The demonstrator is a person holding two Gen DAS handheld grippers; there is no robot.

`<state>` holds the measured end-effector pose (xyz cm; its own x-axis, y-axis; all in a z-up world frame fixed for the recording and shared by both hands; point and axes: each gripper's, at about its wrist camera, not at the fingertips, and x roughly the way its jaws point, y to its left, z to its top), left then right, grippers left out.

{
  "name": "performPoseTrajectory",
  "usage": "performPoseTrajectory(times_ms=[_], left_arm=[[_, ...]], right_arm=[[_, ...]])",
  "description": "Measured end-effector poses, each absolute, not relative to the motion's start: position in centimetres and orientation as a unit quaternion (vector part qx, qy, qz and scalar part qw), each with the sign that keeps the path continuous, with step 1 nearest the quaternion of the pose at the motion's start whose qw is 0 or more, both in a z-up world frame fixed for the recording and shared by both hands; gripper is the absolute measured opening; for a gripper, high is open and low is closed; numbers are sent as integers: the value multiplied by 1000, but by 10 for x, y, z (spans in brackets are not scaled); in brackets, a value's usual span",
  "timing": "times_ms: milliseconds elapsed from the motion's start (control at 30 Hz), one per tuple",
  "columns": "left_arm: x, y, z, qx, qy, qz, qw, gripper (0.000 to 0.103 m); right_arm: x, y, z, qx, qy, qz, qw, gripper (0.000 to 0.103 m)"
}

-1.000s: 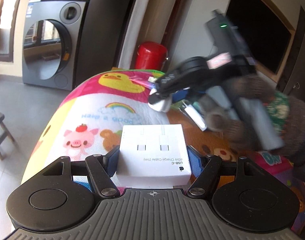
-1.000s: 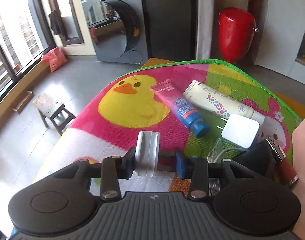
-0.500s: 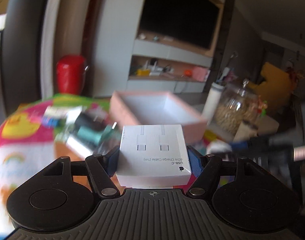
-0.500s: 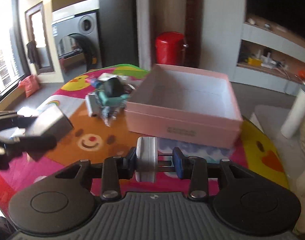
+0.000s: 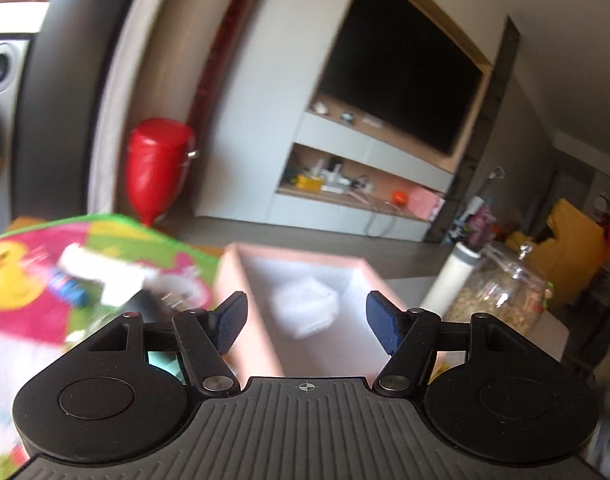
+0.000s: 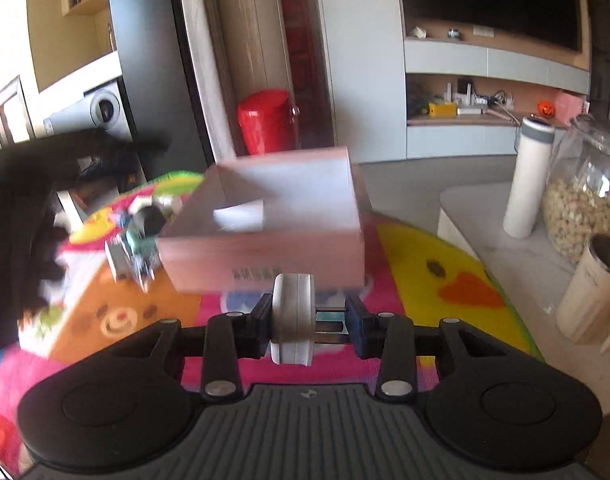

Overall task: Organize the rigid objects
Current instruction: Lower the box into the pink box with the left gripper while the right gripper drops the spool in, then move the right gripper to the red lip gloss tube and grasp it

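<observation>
My left gripper (image 5: 307, 326) is open and empty above the near edge of the pink box (image 5: 241, 304). The white cable box (image 5: 305, 306) lies blurred inside the pink box. My right gripper (image 6: 311, 320) is shut on a small white rounded case (image 6: 293, 318), held on edge, just in front of the pink box (image 6: 265, 248). The white cable box (image 6: 239, 216) shows inside it. Several loose items (image 6: 139, 240) lie left of the pink box on the cartoon mat (image 6: 445, 264).
A red bin (image 6: 267, 122) stands on the floor behind the table. A white bottle (image 6: 527, 178), a glass jar of nuts (image 6: 585, 192) and a cup (image 6: 589, 292) stand at the right. The left arm (image 6: 17, 216) is a dark blur at the left.
My left gripper opened and let the white cable box drop into the pink box. My right gripper moved closer to the pink box, still holding the white case.
</observation>
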<state>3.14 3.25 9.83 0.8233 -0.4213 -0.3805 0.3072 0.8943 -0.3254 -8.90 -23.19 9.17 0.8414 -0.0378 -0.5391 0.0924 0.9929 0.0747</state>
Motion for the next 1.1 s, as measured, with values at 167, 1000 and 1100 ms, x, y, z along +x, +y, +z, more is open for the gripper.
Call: performPoseTrajectory(times_ms=[167, 1000, 1100], left_arm=[[13, 64, 81, -123, 237, -184, 946, 70], [49, 176, 37, -223, 265, 5, 938, 70], [82, 199, 47, -235, 273, 4, 933, 70]], right_arm=[[-28, -227, 143, 77, 247, 17, 966, 37], [81, -97, 102, 48, 377, 107, 919, 63], [137, -58, 106, 37, 412, 130, 901, 63]])
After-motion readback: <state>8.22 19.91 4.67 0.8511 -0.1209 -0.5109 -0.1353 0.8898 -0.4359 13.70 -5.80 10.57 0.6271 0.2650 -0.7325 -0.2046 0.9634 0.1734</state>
